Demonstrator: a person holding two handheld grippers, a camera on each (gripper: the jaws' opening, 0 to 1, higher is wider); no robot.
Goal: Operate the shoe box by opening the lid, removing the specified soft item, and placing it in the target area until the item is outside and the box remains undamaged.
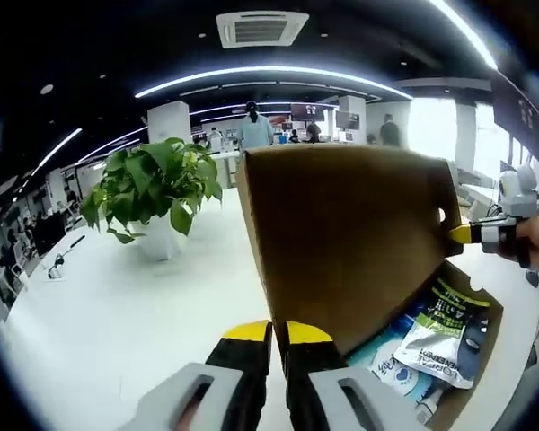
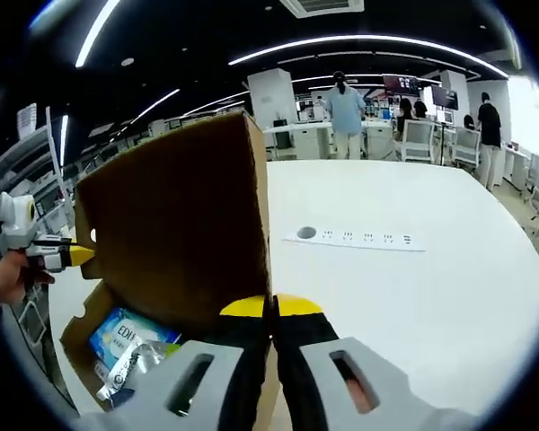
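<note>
Gleaming white table (image 2: 413, 296), plant (image 1: 153, 184); both grippers' fingers pinching lid (image 1: 341, 233) w/ tips together.

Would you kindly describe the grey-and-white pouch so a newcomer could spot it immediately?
Start at the white table and find the brown box with its lid raised. Inside, the pouch lies atop the other packets; it alone is grey and white with green printing, while the packet beneath is light blue.

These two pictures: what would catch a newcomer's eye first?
The brown box lid stands raised in the middle of both views, with a yellow-tipped gripper at each side edge: the left gripper and the right gripper, jaws closed. Soft packets lie in the open box below. A leafy potted plant sits on the white table beyond.
</note>
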